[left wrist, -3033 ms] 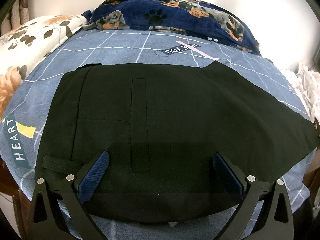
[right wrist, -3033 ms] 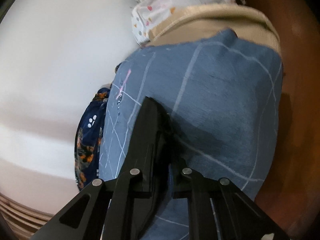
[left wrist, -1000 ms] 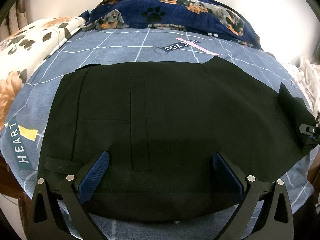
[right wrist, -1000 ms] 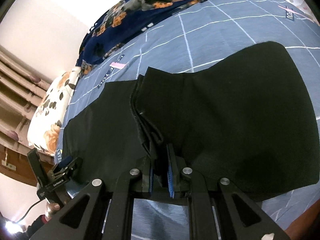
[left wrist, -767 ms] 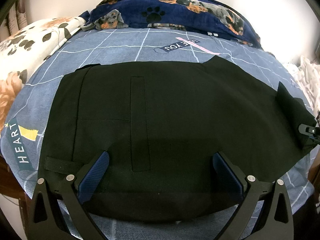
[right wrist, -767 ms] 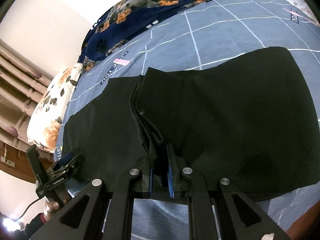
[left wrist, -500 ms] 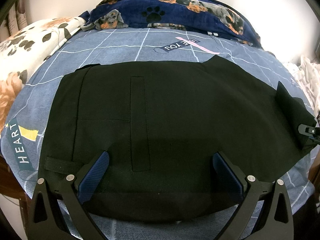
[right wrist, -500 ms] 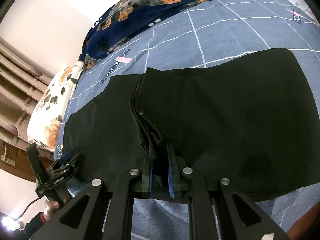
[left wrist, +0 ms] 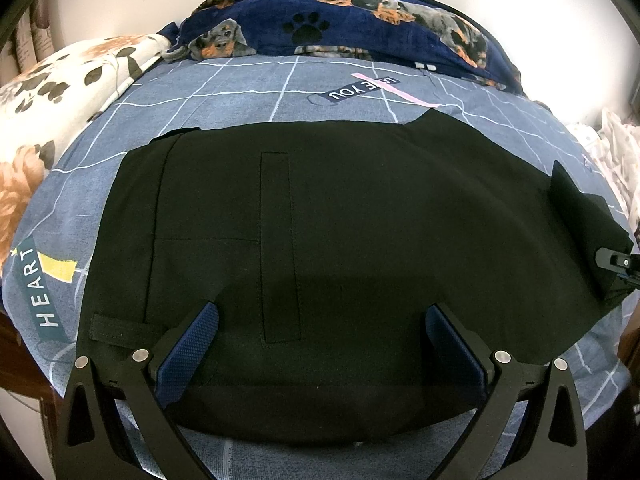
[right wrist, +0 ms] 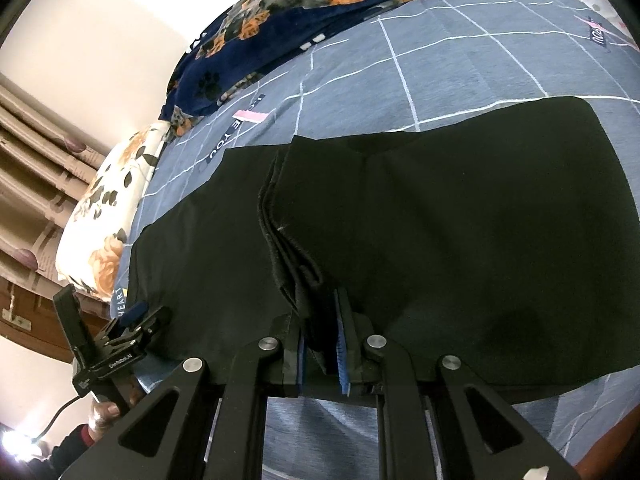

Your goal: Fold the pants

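Bed (left wrist: 224, 92): a blue grid-pattern sheet is spread over it, and the whole work area is carried on it.

Pants (left wrist: 360, 216): black, laid flat across the sheet with the waistband end toward the left gripper. Three seconds ago the leg end lay flat at the right edge; it is now seen lifted and turned back over the garment, a folded flap (right wrist: 460, 216) covering part of the lower layer.

Blanket (left wrist: 360, 12): navy, dog and paw print, bunched along the far edge of the bed, apart from the pants.

Pillow (left wrist: 72, 80): floral, at the far left corner, clear of the fold.

Right gripper (right wrist: 322, 344): jaws are drawn narrow and clamped on the stacked hem edges of the pants, which are pinched between the blue pads.

Left gripper (left wrist: 320, 336): jaws are spread wide above the waistband region; nothing is held, and its position is unchanged over the last three seconds.

Task implication: the lengthwise fold is judged to be under way. The hem is to be carried further toward the waistband before release.

Risk: the pinched layers may be skewed if the pull is uneven.
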The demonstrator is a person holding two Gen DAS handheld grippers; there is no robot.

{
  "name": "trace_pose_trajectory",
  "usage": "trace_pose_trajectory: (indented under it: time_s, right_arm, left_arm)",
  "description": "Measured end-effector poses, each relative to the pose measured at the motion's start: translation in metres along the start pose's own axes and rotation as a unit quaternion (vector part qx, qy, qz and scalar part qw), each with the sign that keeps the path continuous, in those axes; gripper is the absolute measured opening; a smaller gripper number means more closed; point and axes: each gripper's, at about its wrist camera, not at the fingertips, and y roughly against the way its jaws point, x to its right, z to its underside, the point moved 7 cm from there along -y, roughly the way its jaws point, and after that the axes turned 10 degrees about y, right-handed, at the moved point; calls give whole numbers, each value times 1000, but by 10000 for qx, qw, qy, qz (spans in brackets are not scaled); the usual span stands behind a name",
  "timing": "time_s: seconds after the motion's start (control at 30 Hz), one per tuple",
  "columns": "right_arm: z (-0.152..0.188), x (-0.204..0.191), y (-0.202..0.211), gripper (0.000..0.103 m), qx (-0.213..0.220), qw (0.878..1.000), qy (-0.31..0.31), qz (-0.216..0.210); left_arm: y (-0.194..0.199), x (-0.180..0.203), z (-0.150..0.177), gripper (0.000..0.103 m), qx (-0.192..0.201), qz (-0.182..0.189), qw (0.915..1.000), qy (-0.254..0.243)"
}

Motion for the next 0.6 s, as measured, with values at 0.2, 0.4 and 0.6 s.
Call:
trace_pose_trajectory:
  time_s: [0.2, 0.4, 0.6]
  right_arm:
    - [0, -1, -1, 14, -13, 10000, 14, -11]
    - [2, -5, -2, 15, -21, 10000, 23, -18]
    - [4, -9, -4, 16, -69, 10000, 57, -28]
  left_arm:
    - [0, -1, 1, 103, -3, -4, 10000, -6]
    - [0, 0, 1, 103, -5, -8, 10000, -10]
    - [0, 1, 1, 103, -8, -13, 10000, -15]
